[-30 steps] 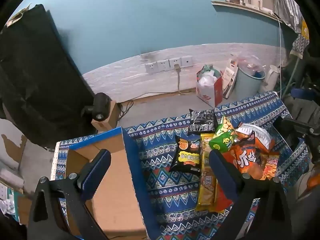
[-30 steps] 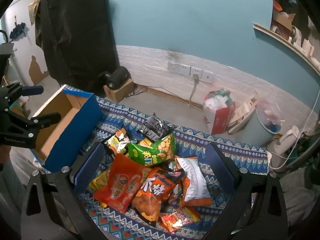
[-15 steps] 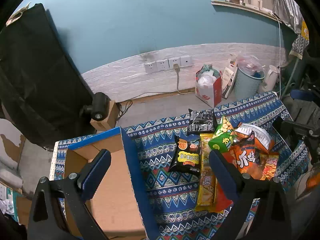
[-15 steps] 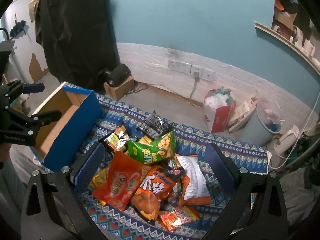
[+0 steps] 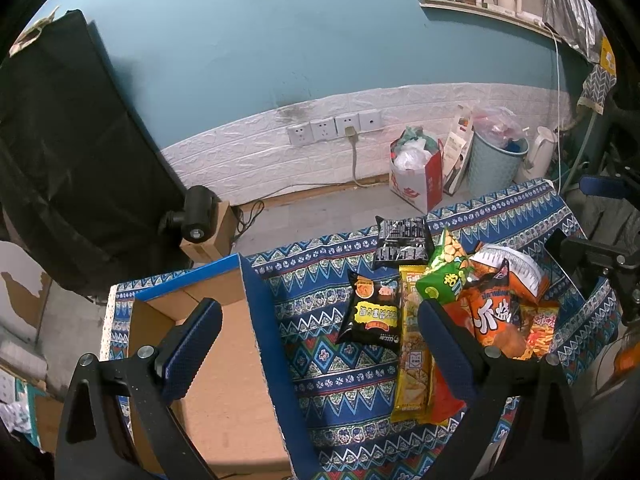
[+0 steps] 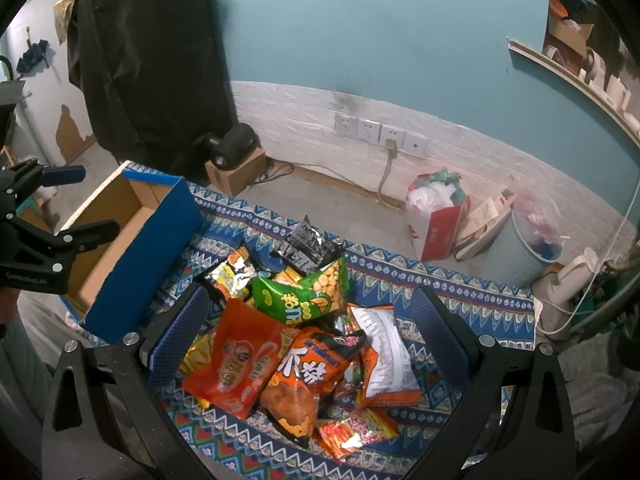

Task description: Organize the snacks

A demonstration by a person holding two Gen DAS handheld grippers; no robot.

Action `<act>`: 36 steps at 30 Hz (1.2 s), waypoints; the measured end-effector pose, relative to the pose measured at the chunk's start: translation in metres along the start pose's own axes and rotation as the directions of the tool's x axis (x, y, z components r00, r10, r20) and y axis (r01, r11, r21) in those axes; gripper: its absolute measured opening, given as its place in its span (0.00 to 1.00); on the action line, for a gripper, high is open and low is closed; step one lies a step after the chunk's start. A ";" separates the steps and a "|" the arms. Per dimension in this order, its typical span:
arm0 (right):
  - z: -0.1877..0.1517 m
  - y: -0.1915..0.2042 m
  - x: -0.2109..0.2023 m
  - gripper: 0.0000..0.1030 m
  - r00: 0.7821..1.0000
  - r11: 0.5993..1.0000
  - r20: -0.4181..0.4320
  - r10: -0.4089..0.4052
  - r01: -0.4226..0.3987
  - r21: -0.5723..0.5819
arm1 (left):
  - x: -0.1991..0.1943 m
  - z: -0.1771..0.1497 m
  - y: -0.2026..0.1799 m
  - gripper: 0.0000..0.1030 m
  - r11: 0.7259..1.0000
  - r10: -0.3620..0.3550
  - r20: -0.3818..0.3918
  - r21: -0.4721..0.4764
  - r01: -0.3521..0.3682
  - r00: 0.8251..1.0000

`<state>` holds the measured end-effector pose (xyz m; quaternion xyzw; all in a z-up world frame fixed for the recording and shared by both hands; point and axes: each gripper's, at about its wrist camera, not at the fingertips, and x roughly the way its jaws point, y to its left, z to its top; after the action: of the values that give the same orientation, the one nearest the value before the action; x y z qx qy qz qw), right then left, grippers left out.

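At the bottom of the left wrist view, the left hand-held gripper [image 5: 320, 332] hangs with its jaws spread wide and nothing between them, one finger over the open cardboard box [image 5: 224, 392], the other over the snack pile [image 5: 460, 312]. In the right wrist view, the right hand-held gripper [image 6: 310, 324] is likewise wide apart and holding nothing above the heap, where an orange packet [image 6: 240, 364] lies lower centre and a green bag [image 6: 304, 296] sits behind it. All rest on a blue patterned cloth [image 6: 440, 276] covering the worktop. Farther back, wall sockets [image 6: 380, 134] line the white brick.
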<state>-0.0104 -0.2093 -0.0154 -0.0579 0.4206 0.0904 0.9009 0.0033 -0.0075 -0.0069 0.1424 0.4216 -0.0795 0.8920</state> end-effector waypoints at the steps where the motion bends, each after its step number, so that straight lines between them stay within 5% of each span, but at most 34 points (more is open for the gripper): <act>1: 0.000 0.000 0.000 0.97 1.000 1.000 0.000 0.000 0.000 0.000 | 0.000 0.000 0.000 0.96 1.000 0.000 -0.001 0.001 0.000 1.000; 36: -0.002 0.001 0.002 0.97 1.000 1.000 -0.018 0.004 -0.004 0.004 | -0.001 -0.001 -0.002 0.96 1.000 -0.013 0.000 -0.002 0.013 1.000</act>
<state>-0.0112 -0.2082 -0.0186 -0.0562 0.4288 0.0908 0.8970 0.0022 -0.0088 -0.0071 0.1386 0.4225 -0.0847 0.8917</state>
